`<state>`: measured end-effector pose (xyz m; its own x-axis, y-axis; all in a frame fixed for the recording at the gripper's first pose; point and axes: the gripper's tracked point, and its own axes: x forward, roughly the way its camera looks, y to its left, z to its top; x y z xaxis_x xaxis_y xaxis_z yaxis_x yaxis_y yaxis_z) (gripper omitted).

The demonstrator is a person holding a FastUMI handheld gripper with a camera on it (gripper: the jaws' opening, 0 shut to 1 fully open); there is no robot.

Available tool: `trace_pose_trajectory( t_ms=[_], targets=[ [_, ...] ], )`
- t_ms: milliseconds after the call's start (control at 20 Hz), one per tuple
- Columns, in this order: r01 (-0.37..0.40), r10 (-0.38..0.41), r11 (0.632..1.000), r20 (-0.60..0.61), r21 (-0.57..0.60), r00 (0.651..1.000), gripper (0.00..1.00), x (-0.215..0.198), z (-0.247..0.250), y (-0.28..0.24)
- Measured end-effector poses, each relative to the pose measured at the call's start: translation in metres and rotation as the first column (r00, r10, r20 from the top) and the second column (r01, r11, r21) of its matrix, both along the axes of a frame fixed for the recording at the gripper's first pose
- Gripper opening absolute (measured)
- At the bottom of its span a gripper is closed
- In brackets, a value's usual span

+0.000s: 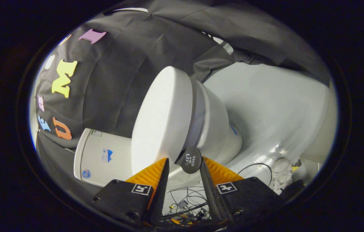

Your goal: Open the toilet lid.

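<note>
White plastic toilet lid (162, 119) dead ahead of my gripper (184, 166), still down on the seat.

Fingers spread, nothing pinched; the small dark round tab (190, 160) at the lid's front rim sits right between the tips, w/ a gap each side. View is rolled, so the lid's long axis runs away from me, front rim twd the tank (99, 158) w/ the hinge end. I judge the next move is closing on that tab, then swinging the rim up twd the tank.
</note>
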<state>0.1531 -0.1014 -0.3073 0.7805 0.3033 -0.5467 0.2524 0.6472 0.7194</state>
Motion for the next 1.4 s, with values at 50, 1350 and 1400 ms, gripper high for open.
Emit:
trace_pose_trajectory(
  t_ms=[50, 1350, 1400],
  targets=[
    [-0.007, 0.007, 1.0, -0.013, 0.019, 1.0, 0.52, 0.0, -0.002, 0.004],
    [0.162, -0.158, 0.975, -0.041, 0.149, 0.987, 0.06, 0.002, 0.016, 0.004],
    [0.16, -0.156, 0.976, -0.037, 0.149, 0.987, 0.06, 0.002, 0.017, 0.005]
  ],
)
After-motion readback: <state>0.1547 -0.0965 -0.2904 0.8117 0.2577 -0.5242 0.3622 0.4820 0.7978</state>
